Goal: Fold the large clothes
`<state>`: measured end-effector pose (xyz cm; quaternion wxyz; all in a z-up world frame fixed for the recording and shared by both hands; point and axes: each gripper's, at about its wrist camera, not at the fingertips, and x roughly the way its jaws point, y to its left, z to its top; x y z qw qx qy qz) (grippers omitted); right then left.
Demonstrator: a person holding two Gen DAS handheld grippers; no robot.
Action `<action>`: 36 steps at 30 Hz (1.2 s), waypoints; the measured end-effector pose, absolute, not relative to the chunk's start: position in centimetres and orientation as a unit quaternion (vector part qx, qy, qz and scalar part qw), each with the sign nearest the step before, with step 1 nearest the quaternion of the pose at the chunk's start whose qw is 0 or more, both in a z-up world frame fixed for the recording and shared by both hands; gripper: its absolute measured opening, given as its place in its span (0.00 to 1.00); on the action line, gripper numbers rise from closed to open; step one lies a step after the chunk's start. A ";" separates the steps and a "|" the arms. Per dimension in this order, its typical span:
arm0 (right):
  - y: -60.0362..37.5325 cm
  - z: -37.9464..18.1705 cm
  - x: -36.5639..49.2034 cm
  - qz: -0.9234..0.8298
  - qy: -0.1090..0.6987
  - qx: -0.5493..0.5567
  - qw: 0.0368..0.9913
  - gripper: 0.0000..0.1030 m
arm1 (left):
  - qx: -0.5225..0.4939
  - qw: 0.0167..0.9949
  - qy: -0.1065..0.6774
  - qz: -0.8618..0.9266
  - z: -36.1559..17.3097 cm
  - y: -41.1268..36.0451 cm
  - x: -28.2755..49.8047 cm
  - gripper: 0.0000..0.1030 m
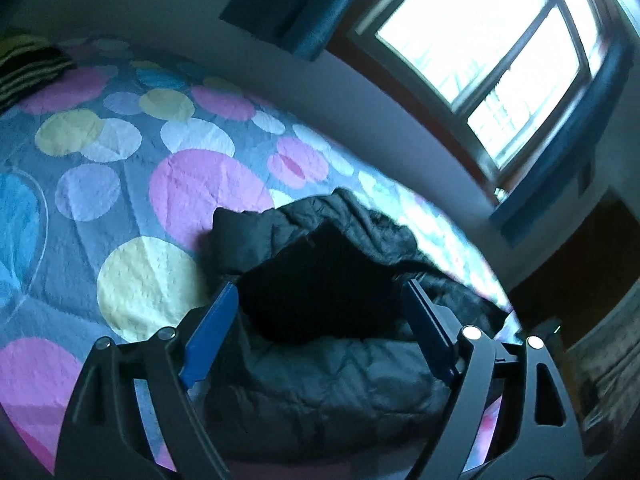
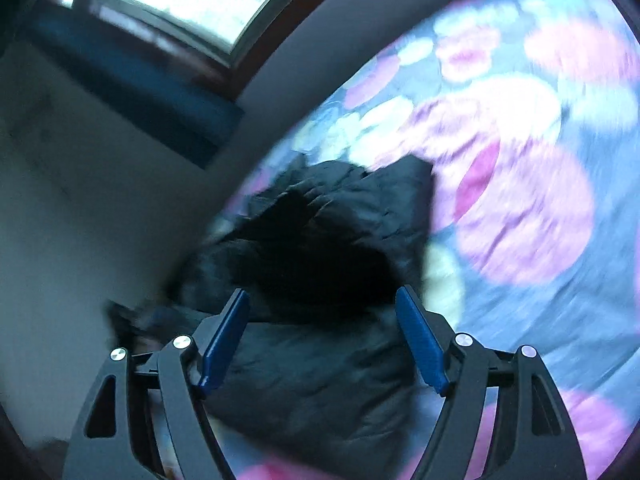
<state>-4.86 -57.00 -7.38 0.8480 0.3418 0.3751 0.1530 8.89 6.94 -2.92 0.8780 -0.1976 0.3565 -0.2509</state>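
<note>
A black quilted puffer jacket (image 1: 352, 376) lies bunched on the bed, its dark lining showing in the middle. My left gripper (image 1: 320, 300) hovers just above it with its blue pads (image 1: 212, 328) spread wide and nothing pinched between them. The right wrist view is blurred and shows the same jacket (image 2: 320, 364) from the other side. There my right gripper (image 2: 322, 308) also stands open over the cloth, and its blue pads (image 2: 420, 340) touch nothing.
The bed has a grey cover with big pink, yellow and blue circles (image 1: 168, 184). A striped pillow (image 1: 28, 68) sits at its far left corner. A pale wall and a bright window (image 1: 492, 64) with blue curtains run along the far side of the bed.
</note>
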 end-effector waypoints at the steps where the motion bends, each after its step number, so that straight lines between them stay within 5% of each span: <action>1: -56.8 -7.2 -4.5 0.147 0.378 0.319 0.856 0.72 | -0.181 0.882 0.356 -0.250 -3.1 6.6 9.0 0.81; 7: -56.0 -6.8 -1.5 0.162 0.381 0.253 0.875 0.73 | -0.092 0.893 0.356 -0.260 -3.6 4.1 10.4 0.81; 16: -55.2 -7.3 1.7 0.194 0.378 0.253 0.869 0.76 | -0.087 0.884 0.372 -0.271 -4.2 3.0 13.9 0.81; 18: -54.9 -7.3 1.9 0.193 0.377 0.249 0.871 0.57 | -0.089 0.878 0.380 -0.278 -4.4 2.8 14.7 0.81; 20: -54.6 -7.4 2.0 0.192 0.380 0.243 0.871 0.50 | -0.085 0.872 0.391 -0.282 -4.4 2.5 15.3 0.78; 26: -53.8 -7.1 2.3 0.196 0.388 0.227 0.872 0.34 | -0.035 0.862 0.409 -0.297 -4.2 0.6 16.7 0.54; 31: -53.5 -7.0 2.2 0.175 0.397 0.220 0.874 0.19 | -0.021 0.855 0.434 -0.284 -5.1 -0.7 17.7 0.22; 36: -53.1 -5.4 1.2 0.156 0.386 0.206 0.886 0.15 | 0.007 0.876 0.407 -0.258 -3.5 -1.7 16.0 0.15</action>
